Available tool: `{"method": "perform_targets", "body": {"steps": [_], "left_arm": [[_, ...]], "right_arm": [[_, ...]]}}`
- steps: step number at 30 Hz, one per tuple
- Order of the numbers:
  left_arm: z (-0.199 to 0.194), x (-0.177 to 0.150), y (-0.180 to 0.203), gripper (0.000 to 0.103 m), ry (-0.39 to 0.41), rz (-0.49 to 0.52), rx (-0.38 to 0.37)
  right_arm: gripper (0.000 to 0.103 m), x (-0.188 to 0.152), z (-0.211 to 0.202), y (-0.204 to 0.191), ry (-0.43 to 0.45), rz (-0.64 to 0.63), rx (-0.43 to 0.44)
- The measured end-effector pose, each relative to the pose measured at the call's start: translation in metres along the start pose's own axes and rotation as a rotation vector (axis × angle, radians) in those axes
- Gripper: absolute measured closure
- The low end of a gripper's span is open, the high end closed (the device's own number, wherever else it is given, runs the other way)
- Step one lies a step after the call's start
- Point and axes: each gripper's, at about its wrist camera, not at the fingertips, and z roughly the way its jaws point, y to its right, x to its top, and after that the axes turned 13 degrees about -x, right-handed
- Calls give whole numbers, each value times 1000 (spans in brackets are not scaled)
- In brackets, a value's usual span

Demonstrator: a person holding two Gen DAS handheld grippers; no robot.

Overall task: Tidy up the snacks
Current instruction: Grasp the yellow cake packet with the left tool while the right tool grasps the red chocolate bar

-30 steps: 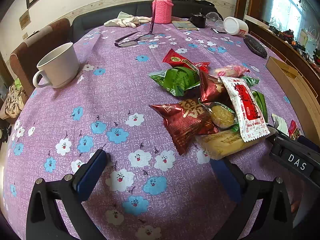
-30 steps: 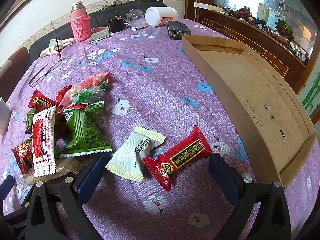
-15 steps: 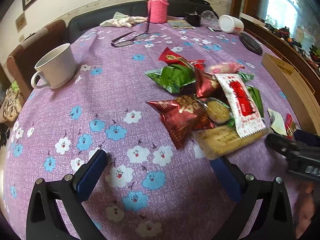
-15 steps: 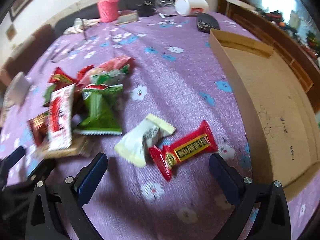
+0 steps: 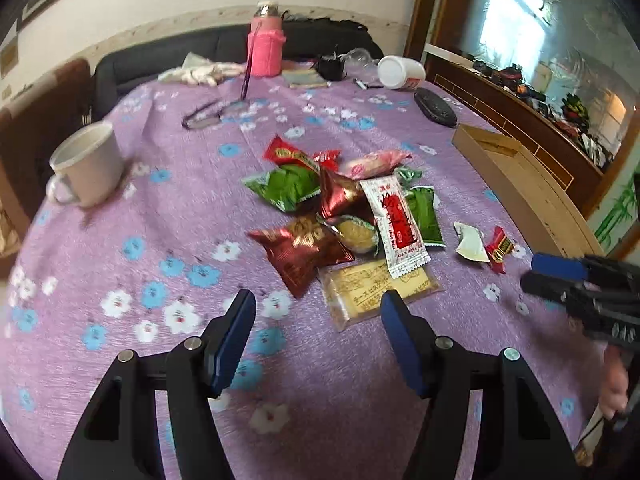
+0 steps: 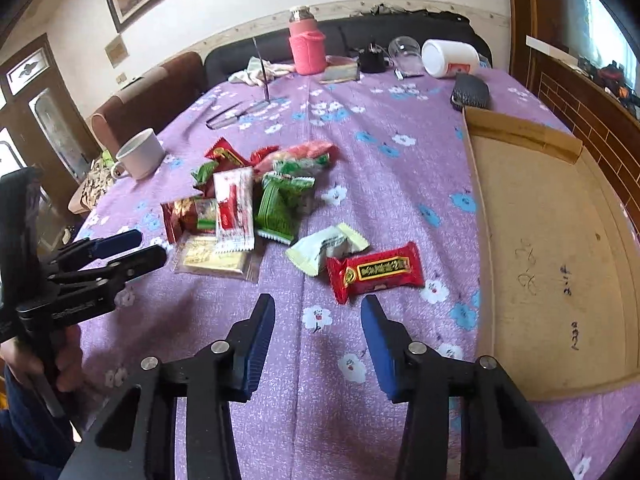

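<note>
A pile of snack packets (image 5: 340, 208) lies mid-table on the purple flowered cloth; it also shows in the right wrist view (image 6: 244, 204). A red bar packet (image 6: 376, 272) and a pale packet (image 6: 326, 246) lie apart, near a shallow cardboard tray (image 6: 560, 264). My left gripper (image 5: 318, 320) is open and empty, just short of a clear biscuit packet (image 5: 372, 288). My right gripper (image 6: 318, 322) is open and empty, just short of the red bar.
A white mug (image 5: 90, 166) stands at the left. At the far end are a pink bottle (image 5: 265, 44), glasses (image 5: 204, 114), a tipped white jar (image 5: 400, 72), a black case (image 5: 434, 106) and a cloth. The tray lies along the right edge (image 5: 516, 184).
Both grippers have pulled back and risen, so more of the table shows. The jaws of both have narrowed but stay open. The snacks have not moved.
</note>
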Motion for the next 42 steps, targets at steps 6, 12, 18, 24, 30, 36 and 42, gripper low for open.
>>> {"method": "perform_targets", "body": {"steps": [6, 12, 18, 24, 30, 36, 42], "left_arm": [[-13, 6, -5, 45, -17, -10, -51], [6, 18, 23, 48, -100, 183, -164], [41, 24, 34, 42, -197, 299, -138], [67, 21, 36, 42, -240, 366, -117], [66, 14, 41, 63, -239, 344, -147], [54, -1, 51, 69, -230, 279, -145], [60, 5, 47, 51, -212, 228, -95]], "right_arm": [[67, 8, -3, 19, -5, 106, 41], [67, 4, -4, 27, -15, 149, 63], [67, 0, -13, 35, 3, 170, 56], [67, -4, -14, 43, 0, 187, 56], [67, -5, -9, 42, -22, 190, 65], [67, -1, 9, 44, -93, 252, 72], [67, 15, 32, 39, -202, 326, 41]]}}
